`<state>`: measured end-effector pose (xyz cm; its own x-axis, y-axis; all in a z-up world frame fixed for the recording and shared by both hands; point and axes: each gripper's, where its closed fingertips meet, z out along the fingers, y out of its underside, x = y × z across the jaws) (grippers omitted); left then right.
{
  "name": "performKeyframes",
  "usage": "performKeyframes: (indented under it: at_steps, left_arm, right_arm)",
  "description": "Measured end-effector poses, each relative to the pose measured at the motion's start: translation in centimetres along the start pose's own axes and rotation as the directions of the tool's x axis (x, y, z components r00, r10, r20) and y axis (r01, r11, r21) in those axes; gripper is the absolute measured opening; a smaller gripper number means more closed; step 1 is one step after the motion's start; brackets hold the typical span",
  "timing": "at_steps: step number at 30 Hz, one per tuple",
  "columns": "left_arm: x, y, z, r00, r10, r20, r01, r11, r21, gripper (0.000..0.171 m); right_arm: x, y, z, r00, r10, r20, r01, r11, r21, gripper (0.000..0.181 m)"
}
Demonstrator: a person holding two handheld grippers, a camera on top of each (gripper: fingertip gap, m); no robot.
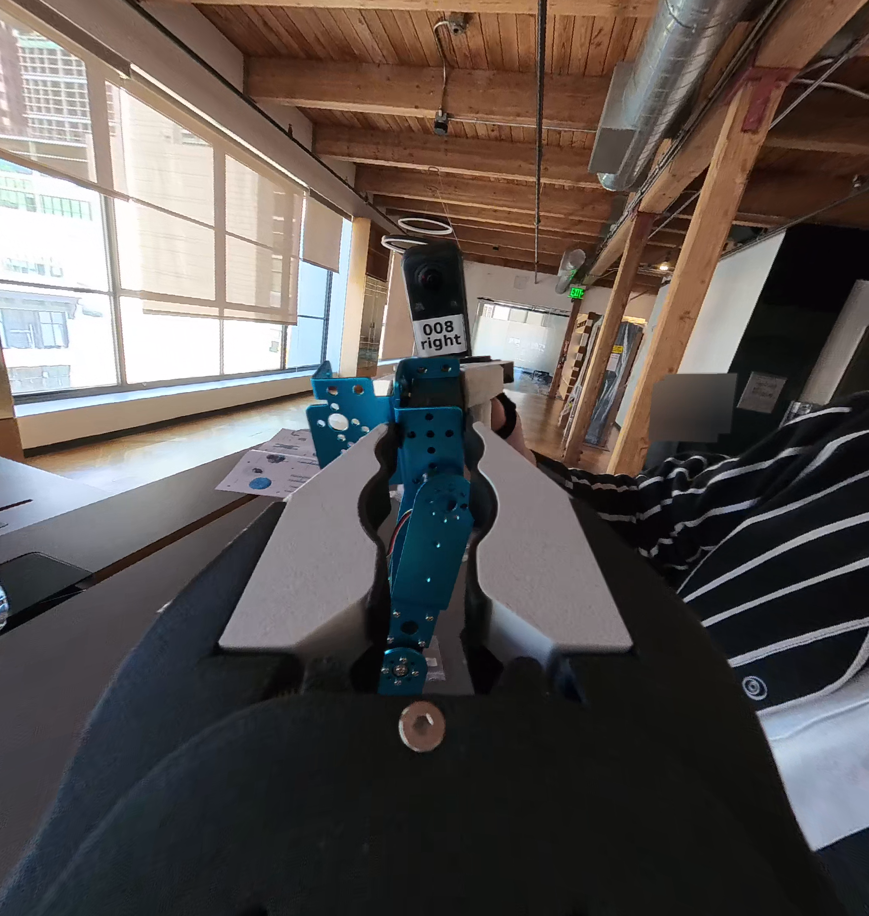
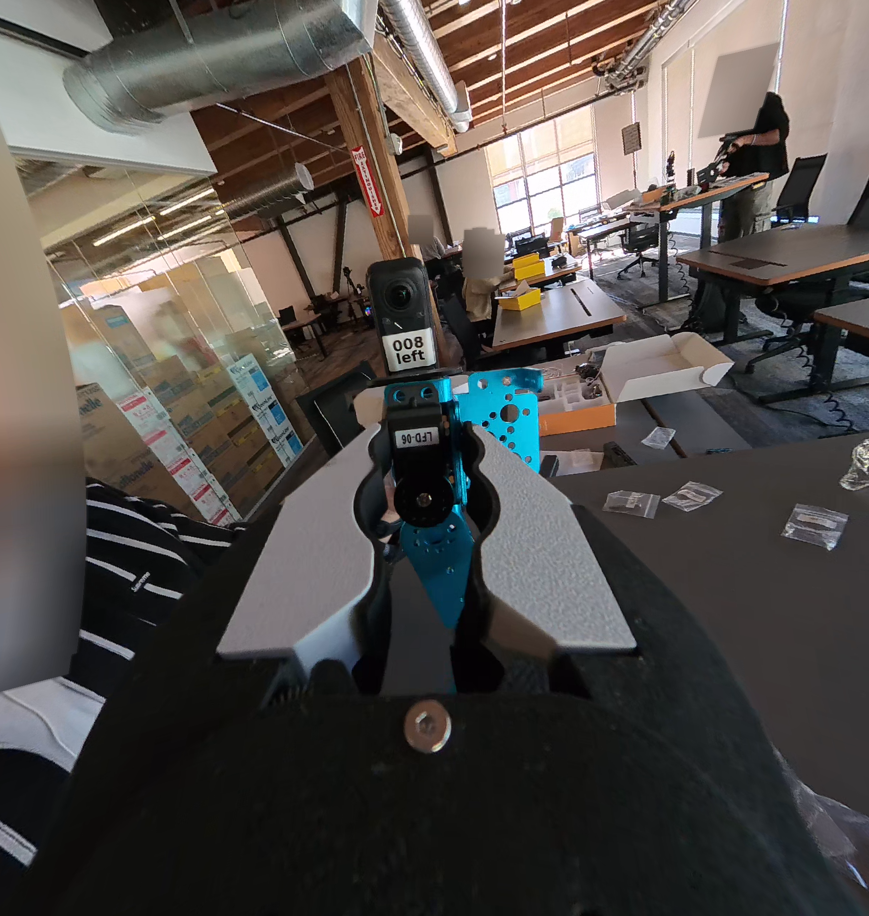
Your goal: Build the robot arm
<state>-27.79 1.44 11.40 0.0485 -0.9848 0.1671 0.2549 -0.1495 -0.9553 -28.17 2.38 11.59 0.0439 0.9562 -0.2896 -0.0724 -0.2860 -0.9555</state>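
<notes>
A blue metal bracket assembly (image 1: 430,550) with a black servo (image 2: 417,471) hangs in the air between my two grippers, which face each other. My left gripper (image 1: 430,436) is shut on its blue arm. My right gripper (image 2: 425,436) is shut around the servo and the blue bracket (image 2: 439,560) below it. A perforated blue plate (image 1: 340,421) sticks out to the side and also shows in the right wrist view (image 2: 509,416). Each view shows the other gripper's black camera (image 1: 435,292) (image 2: 402,307) behind the assembly. A gloved hand (image 1: 504,416) holds the right gripper.
A dark table (image 2: 720,595) lies below, with small clear plastic bags (image 2: 814,525) and an open white and orange parts box (image 2: 620,391). A printed sheet (image 1: 273,466) lies at the table's far end. A striped sleeve (image 1: 744,535) is close by. Desks, chairs and people stand beyond. My two grippers' fingertips are within a few centimetres of each other.
</notes>
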Motion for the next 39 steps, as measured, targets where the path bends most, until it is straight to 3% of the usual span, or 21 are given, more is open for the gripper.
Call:
performKeyframes:
  at_steps: [3,6,13,18,27,39]
  left_arm:
    - [0.2,-0.1,0.1,1.0,-0.025,-0.003,0.025,1.0,0.012,0.037]
    - [-0.4,0.1,0.1,0.995,0.044,0.085,-0.044,0.999,-0.01,0.024]
    - [-0.1,-1.0,0.5,0.99,0.089,0.105,-0.092,0.995,0.025,0.03]
    - [-0.4,-0.5,0.6,0.988,0.084,0.128,-0.079,0.996,-0.045,0.025]
    - [0.0,-0.5,0.9,0.974,0.093,0.207,-0.07,0.991,-0.112,0.024]
    - [-0.4,0.5,0.2,0.97,0.031,0.242,-0.021,0.999,-0.044,0.025]
  right_arm:
    - [0.3,-0.2,0.0,0.999,0.034,-0.006,-0.034,0.999,0.01,0.026]
    - [0.3,-0.1,0.1,1.0,0.023,-0.021,-0.022,1.0,0.014,0.027]
    - [-0.2,-1.0,0.0,1.0,0.008,-0.008,-0.007,0.999,0.05,0.026]
    - [0.1,-0.7,-0.1,0.999,-0.03,-0.044,0.033,0.998,0.062,0.027]
    - [-0.3,-0.8,-0.5,0.999,-0.024,0.028,0.022,0.996,0.083,0.027]
    - [0.2,0.2,0.0,1.0,-0.026,0.009,0.026,1.0,0.011,0.027]
